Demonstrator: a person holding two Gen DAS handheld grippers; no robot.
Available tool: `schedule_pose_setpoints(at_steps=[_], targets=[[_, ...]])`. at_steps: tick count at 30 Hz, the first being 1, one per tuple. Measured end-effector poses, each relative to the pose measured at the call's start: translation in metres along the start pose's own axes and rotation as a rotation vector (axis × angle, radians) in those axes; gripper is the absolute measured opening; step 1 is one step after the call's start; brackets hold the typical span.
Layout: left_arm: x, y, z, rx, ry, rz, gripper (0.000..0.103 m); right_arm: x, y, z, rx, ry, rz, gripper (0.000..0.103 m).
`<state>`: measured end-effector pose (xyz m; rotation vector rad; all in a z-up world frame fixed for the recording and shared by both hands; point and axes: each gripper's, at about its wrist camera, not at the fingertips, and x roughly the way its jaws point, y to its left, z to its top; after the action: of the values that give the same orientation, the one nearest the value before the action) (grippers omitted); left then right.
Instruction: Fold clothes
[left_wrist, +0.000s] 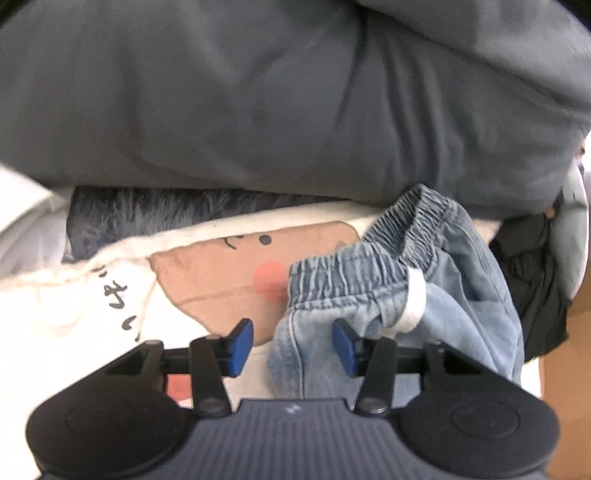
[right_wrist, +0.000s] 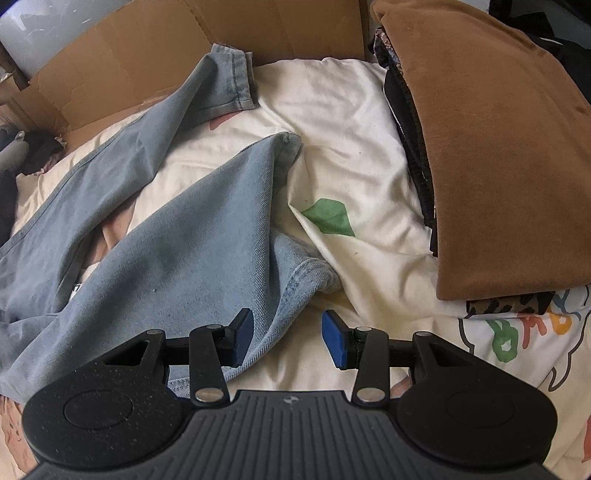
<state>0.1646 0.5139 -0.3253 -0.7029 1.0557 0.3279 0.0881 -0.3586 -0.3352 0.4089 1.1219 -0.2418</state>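
1. Left gripper (left_wrist: 293, 345): jaws apart, blue pads (left_wrist: 242, 345) clear of cloth, nothing held. It sits low over the waist end of the jeans.
2. Jeans (left_wrist: 373, 280): light blue denim with an elastic, gathered waistband and a white tab (left_wrist: 415, 301) at the band. In the left view the waistband lies bunched just ahead of the open jaws, on the cream sheet.
3. Right gripper (right_wrist: 287, 341): jaws apart, empty. Its left pad hangs over a fold of denim near the leg; whether it touches is unclear.
4. Jeans, leg end (right_wrist: 177, 229): in the right view both legs run away from the gripper across the sheet, crumpled, not folded. One cuffed hem (right_wrist: 236, 79) reaches the cardboard.
5. Sheet (right_wrist: 332, 122): cream, wrinkled, printed with a green leaf (right_wrist: 328, 218) and coloured letters (right_wrist: 528, 332).
6. Cardboard (right_wrist: 147, 66): flattened box at the far edge of the sheet.
7. Brown garment (right_wrist: 509, 166): folded, on top of a stack of dark clothes (right_wrist: 410, 147), right of the jeans.
8. Grey pillow (left_wrist: 280, 96): fills the upper left view, above a fuzzy blue fabric (left_wrist: 147, 218).
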Motion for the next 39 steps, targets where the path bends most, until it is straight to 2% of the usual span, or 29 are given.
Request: schedule_pose_setpoints(at_steps=[4, 10, 17, 18, 21, 24, 28, 35, 36, 37, 38, 39], targets=[[0.011, 0.008, -0.003, -0.067, 0.008, -0.017, 0.05, 0.002, 0.002, 0.0, -0.014, 0.006, -0.003, 0.048], [0.03, 0.014, -0.004, -0.155, 0.014, -0.046, 0.044, 0.006, 0.002, 0.004, -0.008, 0.011, 0.0, 0.048], [0.049, 0.013, -0.004, -0.2, 0.018, -0.063, 0.044, 0.021, -0.011, 0.001, 0.102, 0.041, 0.038, 0.048], [0.051, 0.013, -0.004, -0.207, 0.018, -0.068, 0.036, 0.023, -0.012, 0.001, 0.112, 0.046, 0.041, 0.048], [0.05, 0.008, -0.004, -0.179, 0.009, -0.039, 0.022, 0.027, -0.015, 0.0, 0.132, 0.06, 0.051, 0.048], [0.047, 0.0, -0.003, -0.139, -0.002, 0.002, 0.015, 0.027, -0.02, 0.0, 0.156, 0.059, 0.059, 0.049], [0.033, -0.009, -0.003, -0.103, -0.027, 0.044, 0.012, 0.029, -0.027, 0.002, 0.204, 0.052, 0.089, 0.051], [-0.005, -0.015, -0.003, -0.08, -0.055, 0.054, 0.011, 0.039, -0.044, -0.002, 0.35, 0.048, 0.142, 0.054], [-0.009, -0.017, -0.003, -0.077, -0.058, 0.055, 0.011, 0.04, -0.048, -0.002, 0.373, 0.042, 0.149, 0.05], [-0.015, -0.018, -0.004, -0.076, -0.062, 0.056, 0.01, 0.039, -0.052, -0.001, 0.405, 0.031, 0.167, 0.041], [-0.021, -0.018, -0.004, -0.078, -0.066, 0.055, 0.01, 0.038, -0.057, 0.0, 0.438, 0.021, 0.185, 0.005], [-0.027, -0.018, -0.005, -0.079, -0.068, 0.054, 0.01, 0.037, -0.061, 0.002, 0.47, 0.01, 0.203, 0.002]])
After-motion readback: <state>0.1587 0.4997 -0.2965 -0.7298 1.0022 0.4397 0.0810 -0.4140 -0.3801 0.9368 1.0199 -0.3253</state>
